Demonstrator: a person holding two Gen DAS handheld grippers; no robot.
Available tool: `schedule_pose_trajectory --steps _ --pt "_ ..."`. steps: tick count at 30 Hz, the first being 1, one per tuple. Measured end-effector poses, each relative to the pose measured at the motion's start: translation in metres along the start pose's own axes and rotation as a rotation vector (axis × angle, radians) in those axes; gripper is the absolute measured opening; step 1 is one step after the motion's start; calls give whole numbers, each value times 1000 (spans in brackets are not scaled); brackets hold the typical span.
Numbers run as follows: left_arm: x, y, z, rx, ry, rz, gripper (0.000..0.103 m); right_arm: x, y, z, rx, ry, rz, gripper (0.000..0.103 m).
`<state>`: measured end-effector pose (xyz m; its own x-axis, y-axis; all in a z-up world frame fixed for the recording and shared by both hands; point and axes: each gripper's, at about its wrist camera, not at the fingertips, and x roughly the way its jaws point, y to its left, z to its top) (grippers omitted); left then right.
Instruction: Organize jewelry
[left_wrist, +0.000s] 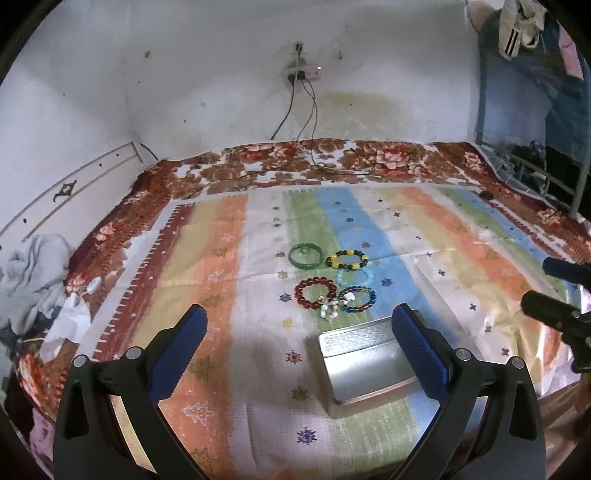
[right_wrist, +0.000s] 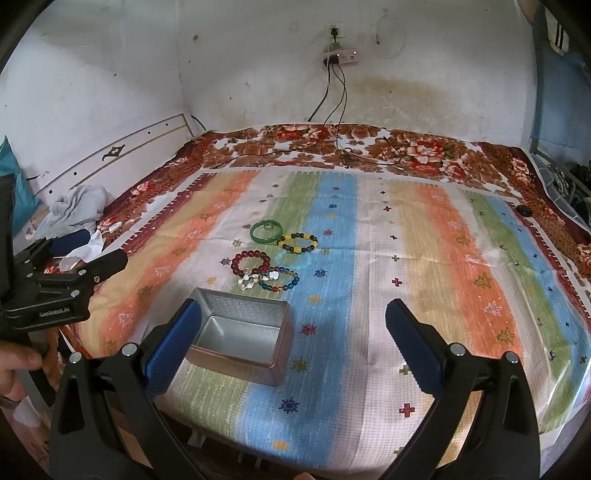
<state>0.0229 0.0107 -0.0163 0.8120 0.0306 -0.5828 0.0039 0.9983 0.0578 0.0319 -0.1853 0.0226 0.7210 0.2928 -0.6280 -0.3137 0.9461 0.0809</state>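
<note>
Several bracelets lie in a cluster on the striped cloth: a green bangle (left_wrist: 306, 254) (right_wrist: 266, 230), a yellow-and-dark beaded one (left_wrist: 346, 259) (right_wrist: 297, 243), a pale blue one (left_wrist: 353, 277), a red beaded one (left_wrist: 316, 292) (right_wrist: 250, 264), a multicolour one (left_wrist: 357, 299) (right_wrist: 279, 279) and a small white shell piece (left_wrist: 330, 309) (right_wrist: 248, 281). Nearer to me stands an open silver tin box (left_wrist: 364, 363) (right_wrist: 242, 334), empty inside. My left gripper (left_wrist: 301, 325) is open in front of the cluster, nothing between its fingers. My right gripper (right_wrist: 293, 317) is open too, with the box by its left finger.
The striped cloth (left_wrist: 229, 295) (right_wrist: 424, 258) lies on a floral bedspread (left_wrist: 332, 158). Cables (right_wrist: 343, 147) run from a wall socket (left_wrist: 303, 72) onto the bed's far side. Crumpled grey clothes (left_wrist: 33, 280) (right_wrist: 77, 210) sit at the left by the headboard. A small dark object (right_wrist: 523, 210) lies far right.
</note>
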Motion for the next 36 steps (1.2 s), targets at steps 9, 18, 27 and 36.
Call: schedule_pose_trajectory --steps 9,18,27,36 --pt "2 -1 -3 8 11 -5 98 3 -1 -3 -18 18 18 98" --pt "1 -4 -2 28 -11 -18 98 4 -2 -1 -14 34 13 98" --pt "3 -11 -3 54 0 -22 98 8 1 2 -28 43 -6 98" --pt "17 -3 3 36 29 16 97 26 0 11 3 76 -20 98"
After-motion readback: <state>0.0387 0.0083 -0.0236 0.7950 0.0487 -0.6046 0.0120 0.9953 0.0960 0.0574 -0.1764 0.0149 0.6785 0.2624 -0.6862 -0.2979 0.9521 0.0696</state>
